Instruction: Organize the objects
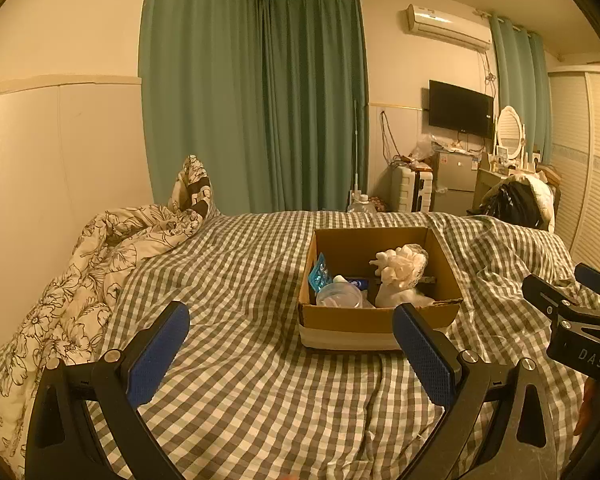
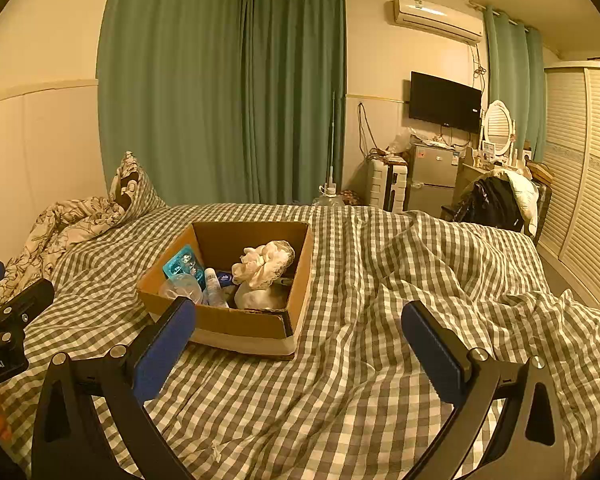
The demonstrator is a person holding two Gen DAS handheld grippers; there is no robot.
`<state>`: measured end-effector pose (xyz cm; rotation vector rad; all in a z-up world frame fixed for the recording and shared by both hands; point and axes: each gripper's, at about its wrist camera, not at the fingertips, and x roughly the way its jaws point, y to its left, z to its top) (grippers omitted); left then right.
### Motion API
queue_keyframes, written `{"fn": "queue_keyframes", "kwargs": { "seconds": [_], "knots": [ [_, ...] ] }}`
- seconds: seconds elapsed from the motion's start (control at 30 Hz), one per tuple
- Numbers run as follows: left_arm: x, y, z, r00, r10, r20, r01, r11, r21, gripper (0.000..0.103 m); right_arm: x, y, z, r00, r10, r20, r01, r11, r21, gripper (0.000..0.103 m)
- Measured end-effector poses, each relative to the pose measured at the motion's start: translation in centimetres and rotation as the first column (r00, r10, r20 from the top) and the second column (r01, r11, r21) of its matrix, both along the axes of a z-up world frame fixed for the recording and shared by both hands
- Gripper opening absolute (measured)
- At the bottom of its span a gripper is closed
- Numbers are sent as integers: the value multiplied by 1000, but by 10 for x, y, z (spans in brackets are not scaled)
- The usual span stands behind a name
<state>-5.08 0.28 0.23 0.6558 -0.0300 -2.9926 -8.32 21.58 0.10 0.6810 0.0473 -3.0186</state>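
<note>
An open cardboard box (image 1: 380, 318) (image 2: 236, 322) sits on the checked bed sheet. Inside lie a white frilly cloth bundle (image 1: 404, 266) (image 2: 266, 262), a teal blister pack (image 1: 320, 274) (image 2: 182, 264), a clear plastic bag (image 1: 338, 294) (image 2: 180, 288) and a small white bottle (image 2: 212, 280). My left gripper (image 1: 292, 344) is open and empty, just short of the box's near wall. My right gripper (image 2: 298, 340) is open and empty, near the box's right corner. Each gripper shows at the edge of the other's view, the right one (image 1: 576, 320) and the left one (image 2: 8, 320).
A floral quilt (image 1: 80, 280) (image 2: 68, 220) is bunched at the bed's left side. Rumpled sheet folds (image 2: 440, 272) lie right of the box. Teal curtains, a chair with clothes (image 2: 496, 200), a small fridge (image 2: 432, 176) and a wardrobe (image 2: 580, 168) stand beyond the bed.
</note>
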Motion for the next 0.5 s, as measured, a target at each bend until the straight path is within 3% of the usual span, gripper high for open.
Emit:
{"fn": "queue_keyframes", "kwargs": {
  "seconds": [0.5],
  "knots": [
    [-2, -1, -3, 1000, -3, 14, 3, 1000, -2, 103, -2, 1, -3, 1000, 2, 11, -2, 1000, 4, 103]
  ]
}}
